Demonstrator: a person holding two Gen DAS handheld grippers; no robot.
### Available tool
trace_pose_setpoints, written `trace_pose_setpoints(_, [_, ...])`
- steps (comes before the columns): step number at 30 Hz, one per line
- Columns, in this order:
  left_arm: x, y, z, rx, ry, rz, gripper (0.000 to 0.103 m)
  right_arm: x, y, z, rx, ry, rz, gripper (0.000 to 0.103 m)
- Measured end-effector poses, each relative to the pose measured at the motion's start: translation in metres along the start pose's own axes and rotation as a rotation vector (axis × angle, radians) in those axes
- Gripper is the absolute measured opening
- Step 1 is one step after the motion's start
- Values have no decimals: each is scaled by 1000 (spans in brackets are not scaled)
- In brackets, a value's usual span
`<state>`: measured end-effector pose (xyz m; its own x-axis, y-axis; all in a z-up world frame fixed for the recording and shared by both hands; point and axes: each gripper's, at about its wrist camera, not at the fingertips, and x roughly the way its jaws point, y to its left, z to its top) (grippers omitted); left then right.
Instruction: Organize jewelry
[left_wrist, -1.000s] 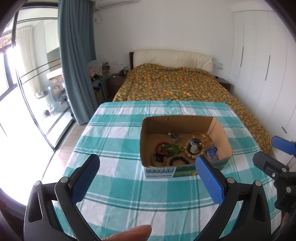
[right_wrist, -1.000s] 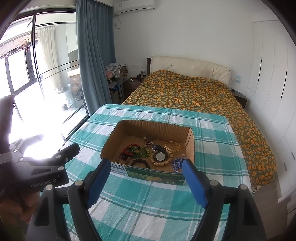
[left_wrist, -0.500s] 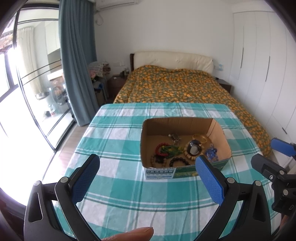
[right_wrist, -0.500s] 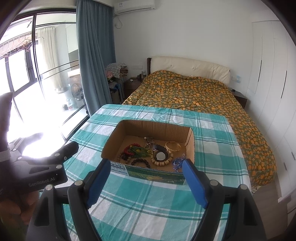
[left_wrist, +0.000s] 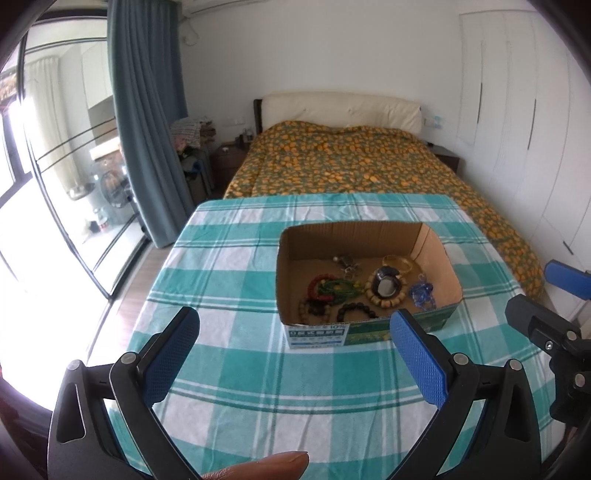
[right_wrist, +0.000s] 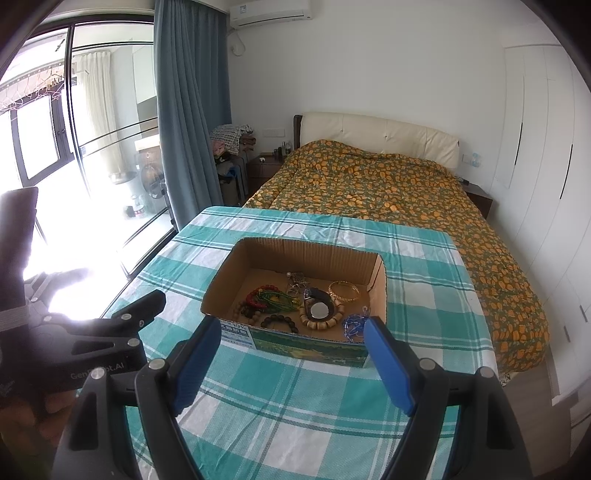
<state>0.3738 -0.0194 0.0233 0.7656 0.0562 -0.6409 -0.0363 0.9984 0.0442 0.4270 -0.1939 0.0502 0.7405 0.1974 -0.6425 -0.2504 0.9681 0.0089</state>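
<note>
An open cardboard box (left_wrist: 436, 254) (right_wrist: 221, 280) stands on the checked table. Inside lie several pieces of jewelry: a red and green bead string (left_wrist: 328, 286) (right_wrist: 271, 297), a dark bead bracelet (left_wrist: 356, 310) (right_wrist: 280, 320), a tan bead bracelet around a dark watch (left_wrist: 386, 290) (right_wrist: 319, 314), a gold bangle (left_wrist: 399, 263) (right_wrist: 343, 290) and a blue piece (left_wrist: 423, 293) (right_wrist: 352, 325). My left gripper (left_wrist: 295, 332) is open and empty, held short of the box. My right gripper (right_wrist: 293, 350) is open and empty, just in front of the box.
The table has a teal and white checked cloth (left_wrist: 229, 266) (right_wrist: 424, 295). A bed with an orange patterned cover (left_wrist: 351, 162) lies beyond it. A curtain (left_wrist: 147, 122) and glass doors are at left, white wardrobes (left_wrist: 524, 110) at right.
Both grippers have drifted slightly; the box sits a little lower and nearer in both views. Both stay open and empty.
</note>
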Motion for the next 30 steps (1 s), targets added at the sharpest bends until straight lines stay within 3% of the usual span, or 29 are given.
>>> trace_pose_setpoints(30, [-18,5,5,-19,-30,-8,103,-13,4,2,-6,-14,12,81])
